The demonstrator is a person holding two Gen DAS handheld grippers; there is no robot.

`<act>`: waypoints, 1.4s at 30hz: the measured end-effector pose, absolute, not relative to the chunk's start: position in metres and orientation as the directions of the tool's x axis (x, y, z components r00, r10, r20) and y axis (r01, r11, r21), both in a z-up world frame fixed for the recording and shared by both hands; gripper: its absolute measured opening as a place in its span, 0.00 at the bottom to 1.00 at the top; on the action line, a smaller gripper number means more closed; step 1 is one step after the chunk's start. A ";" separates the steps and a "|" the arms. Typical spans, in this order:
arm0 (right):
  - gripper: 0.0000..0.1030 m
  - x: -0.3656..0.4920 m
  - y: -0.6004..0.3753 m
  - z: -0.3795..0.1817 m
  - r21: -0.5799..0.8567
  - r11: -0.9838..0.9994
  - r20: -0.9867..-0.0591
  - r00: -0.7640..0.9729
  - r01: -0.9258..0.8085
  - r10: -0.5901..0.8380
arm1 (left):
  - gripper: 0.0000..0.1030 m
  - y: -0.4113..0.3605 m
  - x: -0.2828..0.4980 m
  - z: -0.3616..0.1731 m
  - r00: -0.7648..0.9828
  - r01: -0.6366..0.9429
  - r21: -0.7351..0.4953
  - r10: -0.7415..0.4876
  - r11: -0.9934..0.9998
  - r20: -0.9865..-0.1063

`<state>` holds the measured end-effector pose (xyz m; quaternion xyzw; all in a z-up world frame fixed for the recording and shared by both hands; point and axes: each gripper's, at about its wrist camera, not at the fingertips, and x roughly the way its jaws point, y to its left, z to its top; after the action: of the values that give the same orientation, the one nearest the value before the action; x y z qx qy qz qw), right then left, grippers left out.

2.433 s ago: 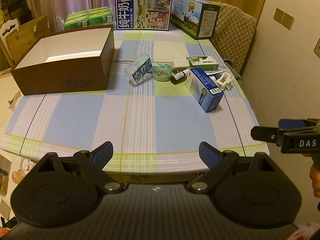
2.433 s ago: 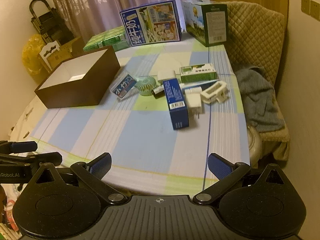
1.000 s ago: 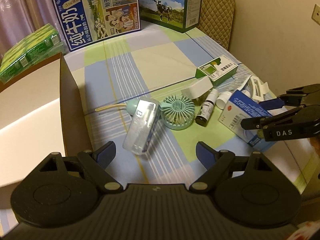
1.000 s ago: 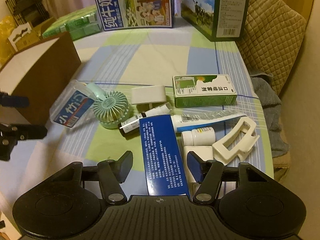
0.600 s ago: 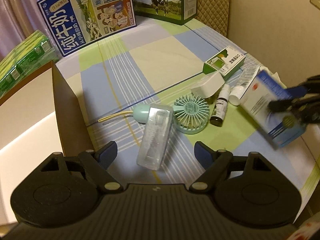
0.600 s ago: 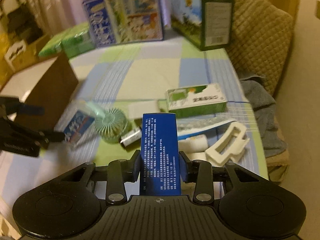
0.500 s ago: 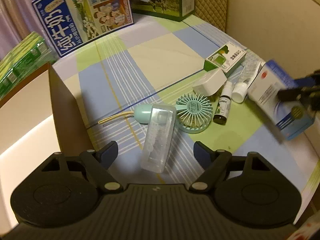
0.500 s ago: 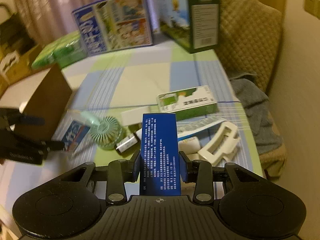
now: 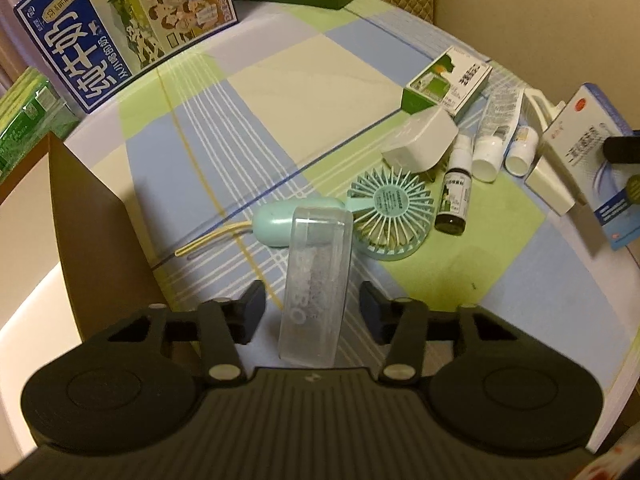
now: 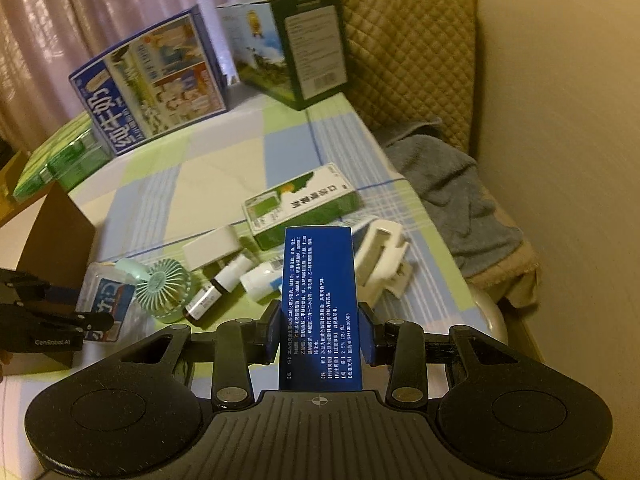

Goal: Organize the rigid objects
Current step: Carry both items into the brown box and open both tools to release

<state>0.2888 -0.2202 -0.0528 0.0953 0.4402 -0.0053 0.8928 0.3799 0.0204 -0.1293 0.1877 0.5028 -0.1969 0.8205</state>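
Observation:
A clear plastic case (image 9: 316, 276) lies on the checked tablecloth beside the open brown box (image 9: 92, 216). My left gripper (image 9: 312, 306) straddles the case's near end. Its jaws are closing, and a narrow gap shows on each side of the case. In the right wrist view the same case (image 10: 106, 304) sits between the left gripper's fingers (image 10: 94, 307). My right gripper (image 10: 319, 332) is shut on a tall blue box (image 10: 318, 280) and holds it upright above the table. The left wrist view shows that box (image 9: 592, 160) raised at the far right.
A mint hand fan (image 9: 390, 210), a dropper bottle (image 9: 454, 196), a white adapter (image 9: 422, 142), a green carton (image 9: 448, 80) and a white clip (image 10: 384, 256) lie clustered together. Two milk cartons (image 10: 152, 92) stand at the back. A chair with a grey towel (image 10: 452, 184) sits past the table's right edge.
My left gripper came down over the clear case and its jaws narrowed around it. My right gripper shut on the blue box and lifted it off the cloth.

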 end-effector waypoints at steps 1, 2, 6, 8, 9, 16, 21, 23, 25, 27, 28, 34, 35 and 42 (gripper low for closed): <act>0.34 0.287 -0.222 -0.052 0.167 0.981 -0.786 0.614 0.099 0.072 | 0.34 0.020 0.380 -0.130 0.415 0.509 0.111 -0.131 0.853 -0.901; 0.34 0.286 -0.223 -0.052 0.168 0.980 -0.785 0.615 0.103 0.069 | 0.29 0.020 0.380 -0.131 0.411 0.506 0.108 -0.130 0.856 -0.902; 0.34 0.281 -0.228 -0.051 0.167 0.980 -0.782 0.619 0.105 0.067 | 0.26 0.020 0.376 -0.128 0.433 0.481 0.120 -0.117 0.869 -0.894; 0.34 0.279 -0.231 -0.049 0.174 0.980 -0.779 0.623 0.101 0.074 | 0.26 0.020 0.371 -0.123 0.453 0.462 0.127 -0.110 0.878 -0.885; 0.34 0.279 -0.233 -0.049 0.176 0.980 -0.777 0.625 0.097 0.078 | 0.26 0.020 0.368 -0.119 0.463 0.452 0.129 -0.108 0.882 -0.880; 0.34 0.273 -0.238 -0.038 0.182 0.983 -0.766 0.630 0.028 0.124 | 0.26 0.024 0.340 -0.090 0.501 0.350 0.103 -0.093 0.931 -0.861; 0.34 0.271 -0.236 -0.031 0.182 0.983 -0.760 0.628 -0.040 0.166 | 0.26 0.026 0.316 -0.074 0.528 0.270 0.088 -0.071 0.959 -0.846; 0.34 0.270 -0.233 -0.030 0.181 0.981 -0.758 0.625 -0.071 0.185 | 0.26 0.029 0.305 -0.068 0.538 0.237 0.082 -0.061 0.968 -0.841; 0.34 0.269 -0.230 -0.029 0.183 0.978 -0.754 0.623 -0.101 0.206 | 0.26 0.032 0.293 -0.062 0.551 0.206 0.073 -0.054 0.976 -0.833; 0.34 0.267 -0.225 -0.027 0.186 0.974 -0.751 0.621 -0.127 0.224 | 0.26 0.037 0.283 -0.055 0.561 0.179 0.063 -0.049 0.982 -0.826; 0.34 0.267 -0.222 -0.026 0.187 0.973 -0.749 0.620 -0.138 0.232 | 0.26 0.040 0.278 -0.051 0.567 0.165 0.059 -0.046 0.985 -0.822; 0.34 0.263 -0.193 -0.010 0.215 0.954 -0.728 0.617 -0.209 0.300 | 0.26 0.062 0.255 -0.028 0.606 0.113 0.041 -0.036 0.993 -0.795; 0.34 0.263 -0.185 -0.007 0.222 0.949 -0.721 0.617 -0.226 0.315 | 0.26 0.067 0.253 -0.025 0.613 0.106 0.038 -0.035 0.994 -0.789; 0.34 0.273 -0.104 0.016 0.279 0.900 -0.674 0.600 -0.334 0.431 | 0.26 0.123 0.246 -0.001 0.644 0.057 0.044 -0.003 0.997 -0.765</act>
<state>0.2731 -0.1041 0.0162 0.0622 0.3924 0.2144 0.8923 0.2463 0.1233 -0.0010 0.0319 0.4213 -0.0165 0.9062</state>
